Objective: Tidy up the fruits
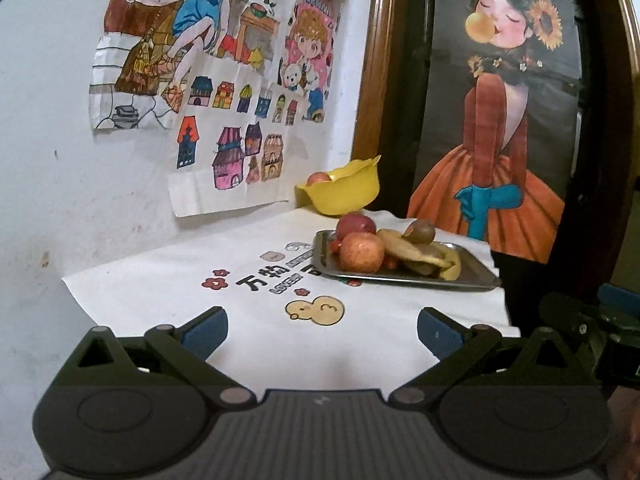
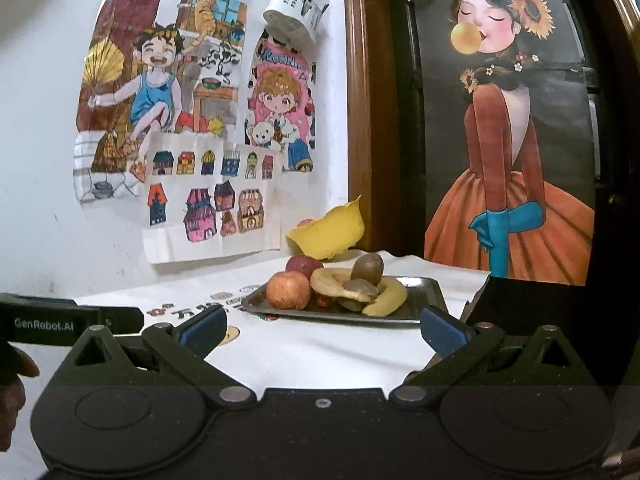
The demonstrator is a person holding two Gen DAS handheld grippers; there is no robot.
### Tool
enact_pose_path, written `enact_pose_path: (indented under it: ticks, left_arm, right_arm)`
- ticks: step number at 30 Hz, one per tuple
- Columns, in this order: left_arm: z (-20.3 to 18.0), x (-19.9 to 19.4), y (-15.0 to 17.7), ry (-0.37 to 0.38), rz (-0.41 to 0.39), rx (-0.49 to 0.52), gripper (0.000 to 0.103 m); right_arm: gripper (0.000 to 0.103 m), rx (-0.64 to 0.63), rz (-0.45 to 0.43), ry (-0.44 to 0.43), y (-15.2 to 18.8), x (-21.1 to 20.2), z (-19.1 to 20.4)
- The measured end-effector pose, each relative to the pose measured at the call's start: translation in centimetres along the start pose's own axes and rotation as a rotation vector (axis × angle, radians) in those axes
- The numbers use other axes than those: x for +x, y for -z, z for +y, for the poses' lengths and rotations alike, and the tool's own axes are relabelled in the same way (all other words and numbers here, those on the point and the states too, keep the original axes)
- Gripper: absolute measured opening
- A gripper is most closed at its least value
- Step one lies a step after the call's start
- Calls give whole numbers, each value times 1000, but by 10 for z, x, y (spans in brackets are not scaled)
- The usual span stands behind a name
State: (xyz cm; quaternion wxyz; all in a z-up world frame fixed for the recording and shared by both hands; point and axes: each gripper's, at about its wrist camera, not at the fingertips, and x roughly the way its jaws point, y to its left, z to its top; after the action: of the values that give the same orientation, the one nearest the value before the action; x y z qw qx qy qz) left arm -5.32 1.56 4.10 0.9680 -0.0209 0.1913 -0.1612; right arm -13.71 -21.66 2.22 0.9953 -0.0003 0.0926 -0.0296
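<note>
A metal tray (image 1: 468, 280) (image 2: 424, 296) on the white cloth carries a pile of fruit: a pale red apple (image 1: 362, 257) (image 2: 288, 290) in front, a darker red apple (image 1: 355, 225) (image 2: 303, 265) behind it, a kiwi (image 1: 419, 232) (image 2: 367, 268) on top and bananas (image 1: 450, 266) (image 2: 386, 300). Behind the tray a yellow bowl (image 1: 346, 194) (image 2: 328, 236) holds a reddish fruit (image 1: 318, 178). My left gripper (image 1: 322, 330) is open above the cloth, short of the tray. My right gripper (image 2: 322, 330) is open too, with the tray just beyond its fingertips.
The white printed cloth (image 1: 248, 280) covers the table, whose right edge drops off past the tray. Children's drawings (image 1: 208, 80) hang on the white wall at left. A framed picture (image 1: 500, 120) stands behind the bowl. The other gripper's body (image 2: 72, 322) shows at left in the right wrist view.
</note>
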Motion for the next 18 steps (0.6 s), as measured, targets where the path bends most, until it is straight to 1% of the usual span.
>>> enact_pose_path:
  ticks: [4, 12, 15, 18]
  left_arm:
    - [1, 5, 1, 1, 4, 0, 103]
    - [-1, 4, 6, -4, -20, 23, 103]
    - [1, 0, 10, -16, -46, 3, 103]
    - [0, -6, 16, -42, -89, -5, 103]
  right_arm:
    - [102, 5, 19, 5, 4, 7, 3]
    - [102, 64, 13, 32, 9, 8, 1]
    - [102, 92, 5, 56, 13, 8, 0]
    - [102, 115, 7, 79, 18, 8, 2]
